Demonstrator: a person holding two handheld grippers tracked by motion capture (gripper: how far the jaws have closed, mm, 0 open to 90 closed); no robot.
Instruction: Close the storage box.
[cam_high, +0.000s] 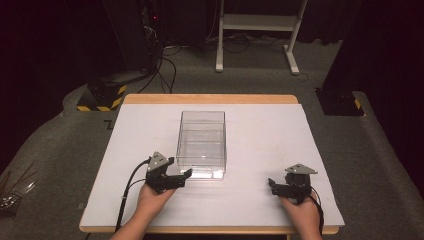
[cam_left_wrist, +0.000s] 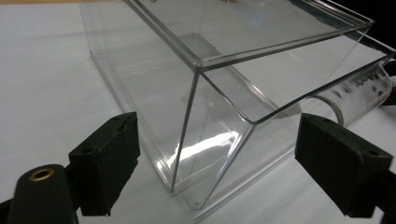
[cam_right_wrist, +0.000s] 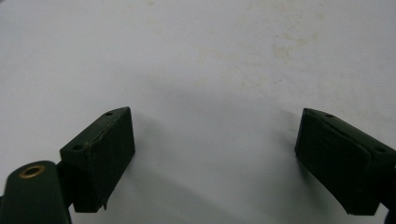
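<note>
The clear plastic box (cam_high: 202, 144) is standing at the centre of the high view on the white counter (cam_high: 260, 150), open side up. In the left gripper view its near corner (cam_left_wrist: 196, 140) is sitting between the two jaws, with a clear curved piece (cam_left_wrist: 359, 88) lying at the right edge of the frame, just beside the box. The left hand-held gripper (cam_high: 184, 176) is hovering wide open at the lower left of the box, gripping nothing. The right hand-held gripper (cam_high: 273, 185) is resting at the lower right of the high view, well apart from the box, jaws wide and empty.

Handling judgement: the box is probably light, rigid and slippery, with thin walls that are likely to crack or scratch under hard pressure. Recommended hold: one upright wall just below the rim, near a corner, where the wall is stiffest. Apply moderate closing force only.
</note>
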